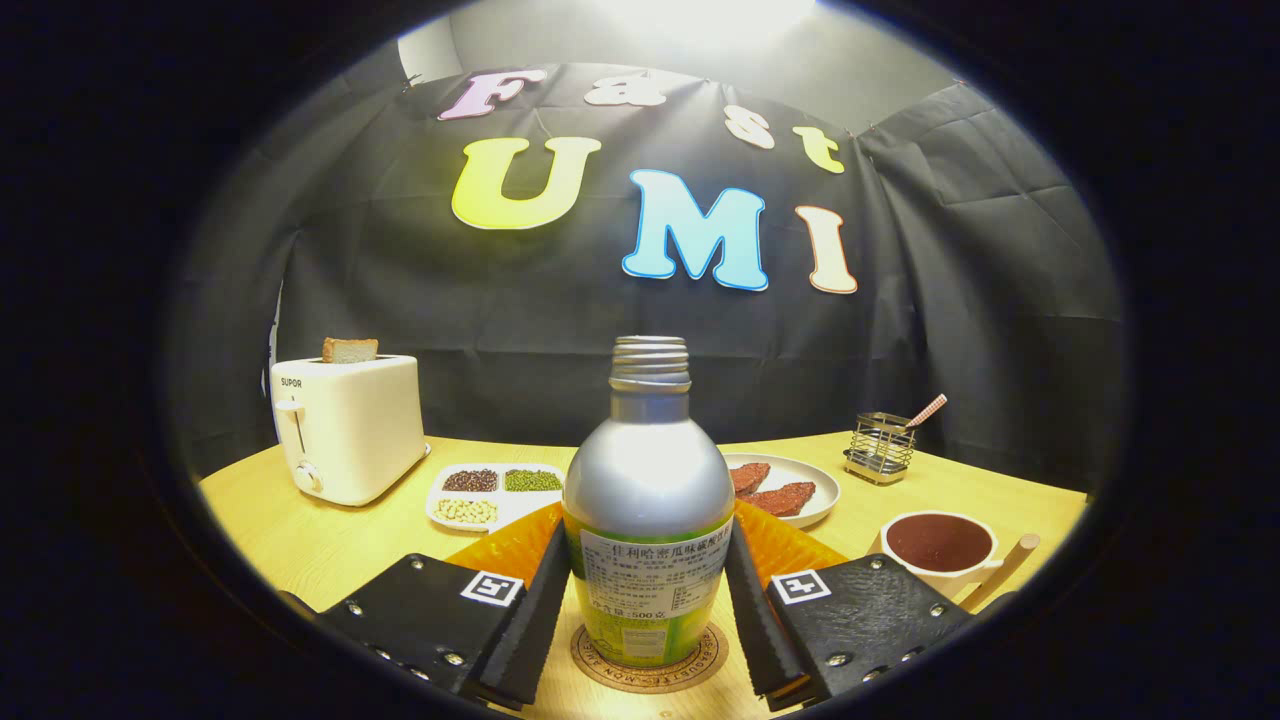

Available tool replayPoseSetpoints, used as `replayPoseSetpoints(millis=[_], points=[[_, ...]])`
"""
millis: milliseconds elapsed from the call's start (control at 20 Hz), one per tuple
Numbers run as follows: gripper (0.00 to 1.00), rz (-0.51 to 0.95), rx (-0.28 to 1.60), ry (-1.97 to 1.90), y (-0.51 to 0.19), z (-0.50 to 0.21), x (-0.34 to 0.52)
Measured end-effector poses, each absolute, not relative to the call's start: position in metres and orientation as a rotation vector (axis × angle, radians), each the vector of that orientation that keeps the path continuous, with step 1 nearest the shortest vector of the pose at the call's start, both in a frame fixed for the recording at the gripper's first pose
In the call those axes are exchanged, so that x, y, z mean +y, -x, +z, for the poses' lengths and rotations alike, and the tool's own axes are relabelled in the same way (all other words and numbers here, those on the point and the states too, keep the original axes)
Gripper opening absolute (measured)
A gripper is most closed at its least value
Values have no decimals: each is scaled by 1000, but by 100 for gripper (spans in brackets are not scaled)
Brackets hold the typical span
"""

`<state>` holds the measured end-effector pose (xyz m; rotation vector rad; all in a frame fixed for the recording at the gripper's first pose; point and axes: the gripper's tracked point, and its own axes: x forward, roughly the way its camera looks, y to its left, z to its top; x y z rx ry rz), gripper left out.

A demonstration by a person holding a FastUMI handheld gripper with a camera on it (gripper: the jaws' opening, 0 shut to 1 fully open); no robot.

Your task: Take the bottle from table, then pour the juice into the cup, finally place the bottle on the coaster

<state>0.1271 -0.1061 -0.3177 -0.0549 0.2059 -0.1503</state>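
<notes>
— So, how is the tool (648, 610) sitting?

— Low and level over the table (300, 540), pointing straight toward the booth wall, with one finger on each side of the bottle (648, 500).

— Clamped on it?

— The fingers (535, 610) stand about a bottle's width apart and lie right along its lower sides. Whether both truly press on it, I cannot tell.

— And the bottle itself?

— One silver bottle, upright, uncapped, its threaded neck bare. Its base stands on the round cork coaster (600, 668), between the fingers.

— The cup?

— One white cup (940, 555) holding dark reddish liquid, off to the right just beyond the right finger, with a wooden stick (1010, 565) beside it.

— What else is out there?

— An orange mat (510, 545) behind the bottle. One divided tray (490, 495) with three kinds of beans or grains. One white plate (820, 495) with reddish slices. One white toaster (350, 425) at the left, a single slice of toast (350, 349) sticking up. One wire holder (880, 445) at the right rear, a utensil handle leaning out of it.
</notes>
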Motion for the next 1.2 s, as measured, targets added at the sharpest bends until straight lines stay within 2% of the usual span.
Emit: replayPoseSetpoints(millis=[150, 250, 300, 950, 1200], points=[[81, -162, 208, 54, -124, -314, -109], [99, -141, 180, 77, -119, -302, -105], [97, -134, 164, 90, -115, -290, -102], [97, 19, 76, 91, -48, -53, -23], [97, 56, 49, 55, -32, -24, -12]])
